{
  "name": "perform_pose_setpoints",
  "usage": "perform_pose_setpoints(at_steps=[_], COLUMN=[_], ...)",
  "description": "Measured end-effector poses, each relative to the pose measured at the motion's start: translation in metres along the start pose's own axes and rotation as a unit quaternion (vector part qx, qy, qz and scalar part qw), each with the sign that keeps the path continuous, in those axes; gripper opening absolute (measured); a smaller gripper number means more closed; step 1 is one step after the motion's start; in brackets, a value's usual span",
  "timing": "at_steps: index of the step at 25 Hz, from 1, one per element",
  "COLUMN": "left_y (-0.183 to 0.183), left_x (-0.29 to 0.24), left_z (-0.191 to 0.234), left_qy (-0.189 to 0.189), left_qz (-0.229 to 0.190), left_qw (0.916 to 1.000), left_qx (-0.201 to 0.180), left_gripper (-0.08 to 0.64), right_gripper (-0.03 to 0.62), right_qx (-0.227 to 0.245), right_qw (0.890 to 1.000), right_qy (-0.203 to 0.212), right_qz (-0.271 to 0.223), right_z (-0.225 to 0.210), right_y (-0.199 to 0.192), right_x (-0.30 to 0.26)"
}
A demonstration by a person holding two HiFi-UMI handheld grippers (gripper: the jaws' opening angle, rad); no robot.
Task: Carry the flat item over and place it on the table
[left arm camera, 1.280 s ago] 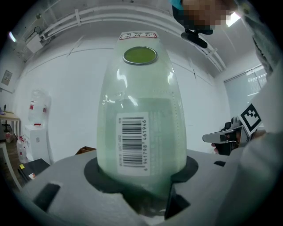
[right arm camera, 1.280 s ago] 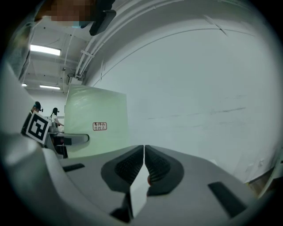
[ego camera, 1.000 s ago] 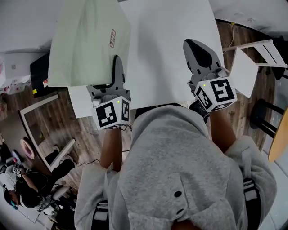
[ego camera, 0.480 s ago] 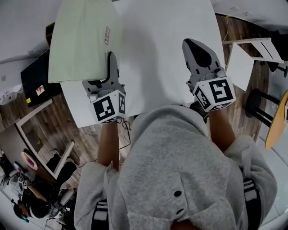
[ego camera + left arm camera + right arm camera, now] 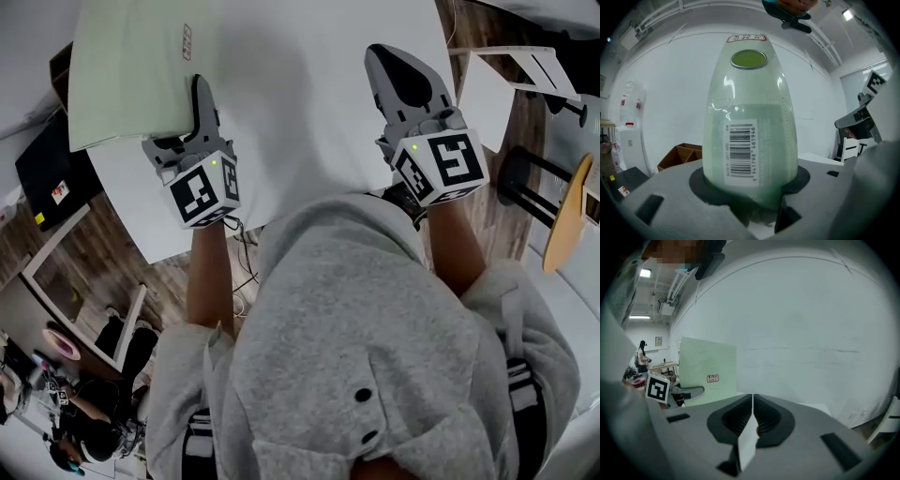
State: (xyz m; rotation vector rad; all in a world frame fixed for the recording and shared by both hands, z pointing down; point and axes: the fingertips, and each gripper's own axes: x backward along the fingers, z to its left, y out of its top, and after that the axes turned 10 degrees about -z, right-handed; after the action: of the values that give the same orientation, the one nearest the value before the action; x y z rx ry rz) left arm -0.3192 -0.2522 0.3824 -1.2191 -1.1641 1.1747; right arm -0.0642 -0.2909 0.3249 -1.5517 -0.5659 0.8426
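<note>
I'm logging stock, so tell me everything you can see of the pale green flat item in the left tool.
The pale green flat item is a thin rectangular panel, apparently in glossy clear wrap. It carries a barcode sticker, a green round mark and a small red-bordered label. The left tool grips it at its near corner. From above it overlaps the white table's left edge; whether it rests on it is unclear.

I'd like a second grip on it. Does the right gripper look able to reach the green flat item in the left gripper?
Probably yes: only bare white table lies between the right gripper and the green flat item the left gripper holds. The right one's closed jaws must open first.
</note>
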Motion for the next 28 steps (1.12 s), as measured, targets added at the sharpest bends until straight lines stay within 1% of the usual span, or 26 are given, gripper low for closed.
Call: perform_pose_setpoints(at_steps=[3,7,10,18,28], left_y=[-0.007,-0.009,-0.010,-0.016,-0.036], left_x=[-0.006,-0.011,-0.012,-0.015,-0.003], left_z=[-0.002,0.000,-0.001,-0.012,-0.013], left_qy=[-0.003,-0.005,-0.004,-0.011,-0.012], left_qz=[0.002,-0.006,-0.011,-0.021,0.016], left_qw=[1.0000,1.0000,0.9999,0.9996,0.9998], left_qx=[0.004,-0.003,-0.001,-0.015,-0.008], left_gripper=[0.270,0.270,0.272,0.275,0.293], right_gripper=[0.031,0.031,0.031,0.031,0.031], right_qx=[-0.003,-0.007,-0.010,-0.015,-0.013], right_qw=[1.000,1.000,1.000,1.000,1.000], right_qy=[-0.004,-0.003,-0.003,-0.005,-0.003], right_qz=[0.003,0.006,0.007,0.010,0.005], right_z=[-0.004,-0.003,-0.002,-0.007,-0.007], right_y=[-0.002,-0.006,-0.008,-0.010,-0.009], right_x=[-0.001,-0.006,-0.007,-0.009,-0.004])
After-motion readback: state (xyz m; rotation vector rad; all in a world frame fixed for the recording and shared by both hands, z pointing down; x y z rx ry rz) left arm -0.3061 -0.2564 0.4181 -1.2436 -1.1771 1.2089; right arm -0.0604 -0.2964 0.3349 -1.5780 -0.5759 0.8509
